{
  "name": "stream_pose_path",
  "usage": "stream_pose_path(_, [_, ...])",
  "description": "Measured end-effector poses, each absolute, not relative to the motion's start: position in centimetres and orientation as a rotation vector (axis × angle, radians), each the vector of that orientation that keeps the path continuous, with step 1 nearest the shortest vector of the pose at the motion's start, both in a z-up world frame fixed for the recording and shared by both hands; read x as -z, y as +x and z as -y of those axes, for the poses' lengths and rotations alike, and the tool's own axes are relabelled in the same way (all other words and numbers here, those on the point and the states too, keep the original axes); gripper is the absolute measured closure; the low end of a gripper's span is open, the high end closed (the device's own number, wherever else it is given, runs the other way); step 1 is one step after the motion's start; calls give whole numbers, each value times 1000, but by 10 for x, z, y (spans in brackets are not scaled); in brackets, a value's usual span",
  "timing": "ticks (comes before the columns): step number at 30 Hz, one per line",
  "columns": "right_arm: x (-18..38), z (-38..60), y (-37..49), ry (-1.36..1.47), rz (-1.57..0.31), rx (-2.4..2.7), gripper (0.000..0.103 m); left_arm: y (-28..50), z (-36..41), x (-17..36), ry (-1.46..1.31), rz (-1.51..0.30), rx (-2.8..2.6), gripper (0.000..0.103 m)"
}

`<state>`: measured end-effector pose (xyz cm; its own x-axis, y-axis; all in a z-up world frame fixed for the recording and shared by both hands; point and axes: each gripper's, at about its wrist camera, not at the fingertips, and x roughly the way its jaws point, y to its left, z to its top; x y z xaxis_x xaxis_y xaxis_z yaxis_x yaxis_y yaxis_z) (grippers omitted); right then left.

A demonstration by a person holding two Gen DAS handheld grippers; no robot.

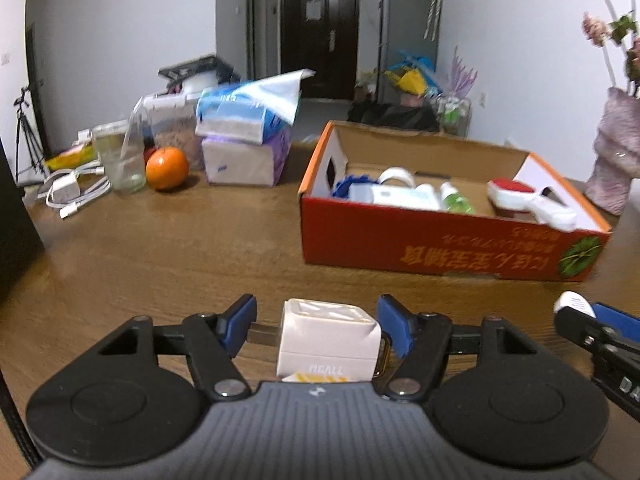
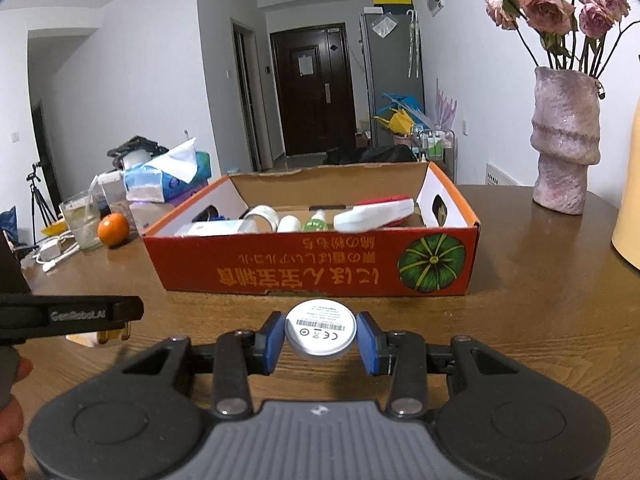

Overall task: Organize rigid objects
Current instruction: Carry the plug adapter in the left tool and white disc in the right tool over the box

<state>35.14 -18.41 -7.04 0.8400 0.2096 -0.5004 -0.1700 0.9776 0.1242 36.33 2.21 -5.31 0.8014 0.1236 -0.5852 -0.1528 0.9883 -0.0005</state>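
A white charger plug [image 1: 328, 336] with metal prongs sits between the blue pads of my left gripper [image 1: 318, 316], which is shut on it just above the brown table [image 1: 180, 248]. My right gripper [image 2: 320, 332] is shut on a round white disc [image 2: 321, 330] with a barcode label. Beyond both stands the open red cardboard box [image 2: 280, 264] [image 1: 420, 240] with a pumpkin picture. It holds a tape roll [image 2: 262, 216], small bottles [image 2: 316, 222] and a red and white brush [image 1: 528, 200]. The right gripper's tip [image 1: 580, 312] with the disc shows in the left wrist view. The left gripper [image 2: 124, 312] shows side-on in the right wrist view.
A pink vase [image 2: 564, 144] of dried roses stands at the right rear of the table. At the left rear are an orange [image 1: 167, 168], a glass [image 1: 120, 156], stacked tissue packs [image 1: 244, 140] and a white charger with cables [image 1: 68, 192]. A dark object [image 1: 16, 220] borders the left edge.
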Motion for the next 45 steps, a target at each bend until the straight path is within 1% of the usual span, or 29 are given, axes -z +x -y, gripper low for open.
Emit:
stream_pose_path(13, [42,187,332,84,-440,-228,65,332,-11,18,-43,-486,-81,34])
stream_pose_path(19, [36,187,329,86,-415,-237,65,331,-7,11,-46,-468,-73,34])
stream_pose_path(27, [26,190,335,93,-378,-240,65,341,0,2,-75,-452,-73,34])
stream_pose_path(45, [4,188,379,106,-351,-235,65,386,7,-8,-100,-438,-61,34])
